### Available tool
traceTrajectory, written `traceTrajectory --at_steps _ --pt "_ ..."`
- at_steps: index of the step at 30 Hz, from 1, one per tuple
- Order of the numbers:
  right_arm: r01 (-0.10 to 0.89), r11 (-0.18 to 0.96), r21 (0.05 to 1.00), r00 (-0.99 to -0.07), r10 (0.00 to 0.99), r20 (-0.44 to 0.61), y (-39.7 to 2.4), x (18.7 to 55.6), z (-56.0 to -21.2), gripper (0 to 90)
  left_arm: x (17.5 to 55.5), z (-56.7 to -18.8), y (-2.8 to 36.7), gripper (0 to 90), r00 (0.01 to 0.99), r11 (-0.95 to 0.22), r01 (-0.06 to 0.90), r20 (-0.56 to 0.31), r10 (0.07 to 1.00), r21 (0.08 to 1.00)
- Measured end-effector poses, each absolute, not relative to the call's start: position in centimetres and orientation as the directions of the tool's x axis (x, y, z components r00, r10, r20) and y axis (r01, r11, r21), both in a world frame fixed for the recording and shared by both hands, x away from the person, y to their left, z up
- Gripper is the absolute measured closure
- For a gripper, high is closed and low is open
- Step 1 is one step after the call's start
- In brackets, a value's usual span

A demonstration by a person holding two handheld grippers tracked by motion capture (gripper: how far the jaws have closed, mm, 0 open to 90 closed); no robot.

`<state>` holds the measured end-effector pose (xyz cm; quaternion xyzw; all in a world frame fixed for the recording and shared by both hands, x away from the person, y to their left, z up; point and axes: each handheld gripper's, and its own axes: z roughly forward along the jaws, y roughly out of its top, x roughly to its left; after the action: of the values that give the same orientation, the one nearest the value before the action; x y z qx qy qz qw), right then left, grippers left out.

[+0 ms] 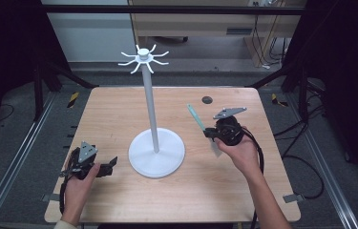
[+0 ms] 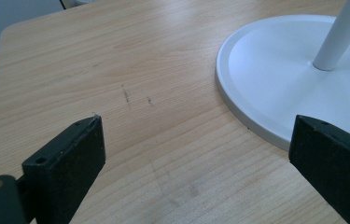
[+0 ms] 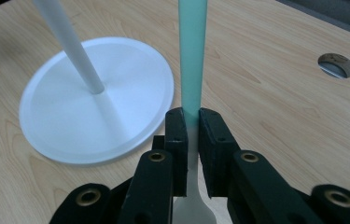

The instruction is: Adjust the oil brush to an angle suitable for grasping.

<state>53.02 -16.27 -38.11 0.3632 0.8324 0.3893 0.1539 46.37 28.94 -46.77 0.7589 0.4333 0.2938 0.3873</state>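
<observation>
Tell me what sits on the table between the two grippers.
The white stand sits between the left gripper and the right gripper, as the high view shows.

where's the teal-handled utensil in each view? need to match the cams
High view: the teal-handled utensil sits right of centre, clamped in the right gripper, handle slanting up and left.
Left gripper view: not in this picture.
Right gripper view: the utensil runs up the middle, handle rising to the top edge, pinched between the jaws.
Shared landmark: the white stand's round base.
</observation>
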Motion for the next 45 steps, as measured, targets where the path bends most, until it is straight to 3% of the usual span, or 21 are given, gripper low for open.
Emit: traceTrajectory --at_steps 19,45 --pt "0.443 0.372 0.816 -0.686 0.726 0.042 -15.6 51.9 -37.5 82.4 46.4 -46.5 29.2 3.3 0.446 -0.308 0.419 0.102 0.889 0.854" --pt "0.308 0.277 0.910 -0.714 0.699 0.029 -14.0 48.9 -32.5 82.4 46.5 -46.4 29.3 3.3 0.447 -0.307 0.417 0.101 0.889 0.855"
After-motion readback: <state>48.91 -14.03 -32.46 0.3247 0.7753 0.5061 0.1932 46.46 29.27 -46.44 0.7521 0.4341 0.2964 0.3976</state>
